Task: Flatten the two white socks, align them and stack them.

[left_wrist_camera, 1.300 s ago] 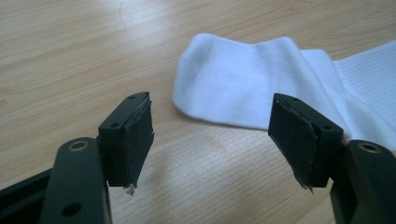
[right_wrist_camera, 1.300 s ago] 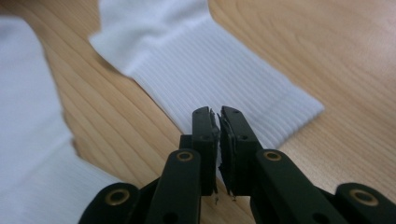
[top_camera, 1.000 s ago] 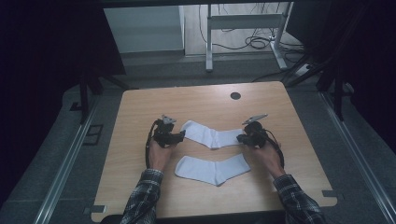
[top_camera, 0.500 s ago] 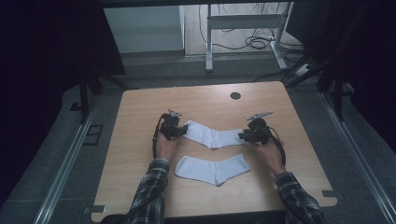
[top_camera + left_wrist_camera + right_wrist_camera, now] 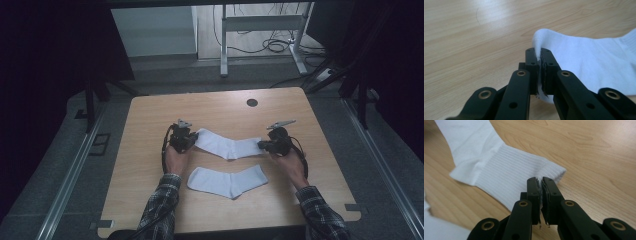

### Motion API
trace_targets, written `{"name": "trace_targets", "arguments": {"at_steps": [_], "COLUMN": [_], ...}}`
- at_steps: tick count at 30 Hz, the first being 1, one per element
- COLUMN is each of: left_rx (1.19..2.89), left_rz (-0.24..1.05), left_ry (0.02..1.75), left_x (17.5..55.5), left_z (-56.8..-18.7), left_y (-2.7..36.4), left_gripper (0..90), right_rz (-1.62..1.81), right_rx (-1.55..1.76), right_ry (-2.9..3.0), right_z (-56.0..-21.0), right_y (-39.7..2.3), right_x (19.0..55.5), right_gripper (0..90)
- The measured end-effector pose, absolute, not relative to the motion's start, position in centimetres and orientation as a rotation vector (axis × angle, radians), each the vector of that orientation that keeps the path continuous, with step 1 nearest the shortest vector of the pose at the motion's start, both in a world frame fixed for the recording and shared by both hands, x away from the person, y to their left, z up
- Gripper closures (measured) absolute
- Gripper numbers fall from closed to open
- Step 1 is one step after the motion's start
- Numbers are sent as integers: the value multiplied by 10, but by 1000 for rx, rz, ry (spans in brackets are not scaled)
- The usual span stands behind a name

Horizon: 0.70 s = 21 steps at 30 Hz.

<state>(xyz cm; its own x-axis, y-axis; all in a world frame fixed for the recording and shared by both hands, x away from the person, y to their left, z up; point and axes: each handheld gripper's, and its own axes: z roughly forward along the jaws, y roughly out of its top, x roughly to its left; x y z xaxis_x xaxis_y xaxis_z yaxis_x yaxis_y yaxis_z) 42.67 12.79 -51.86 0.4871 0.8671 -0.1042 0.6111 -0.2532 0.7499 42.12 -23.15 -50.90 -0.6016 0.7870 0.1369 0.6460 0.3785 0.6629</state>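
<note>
Partly, each gripper's jaws hide the far sock (image 5: 227, 146) (edges pinched).

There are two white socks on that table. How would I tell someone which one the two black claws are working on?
Start at the wooden table with the dark round hole near its far edge. Two white socks lie at its middle; take the far sock, nearer that hole. Unlike the near sock, which lies untouched, it is pinched at both ends: its toe by the left gripper, its ribbed cuff by the right gripper.
</note>
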Motion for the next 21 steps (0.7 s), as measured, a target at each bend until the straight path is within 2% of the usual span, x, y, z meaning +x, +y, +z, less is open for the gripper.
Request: {"name": "trace_targets", "arguments": {"at_steps": [13, 21], "left_rx": [1987, 1979], "left_rz": [405, 408], "left_ry": [1112, 1052], "left_x": [360, 310], "left_z": [-484, -473], "left_y": [140, 144], "left_gripper": [853, 852], "right_rz": [1114, 1134], "right_rx": [1132, 1062], "right_ry": [2473, 2527], "right_z": [-464, -456], "right_y": [-239, -241], "right_x": [379, 347], "right_gripper": [836, 836]}}
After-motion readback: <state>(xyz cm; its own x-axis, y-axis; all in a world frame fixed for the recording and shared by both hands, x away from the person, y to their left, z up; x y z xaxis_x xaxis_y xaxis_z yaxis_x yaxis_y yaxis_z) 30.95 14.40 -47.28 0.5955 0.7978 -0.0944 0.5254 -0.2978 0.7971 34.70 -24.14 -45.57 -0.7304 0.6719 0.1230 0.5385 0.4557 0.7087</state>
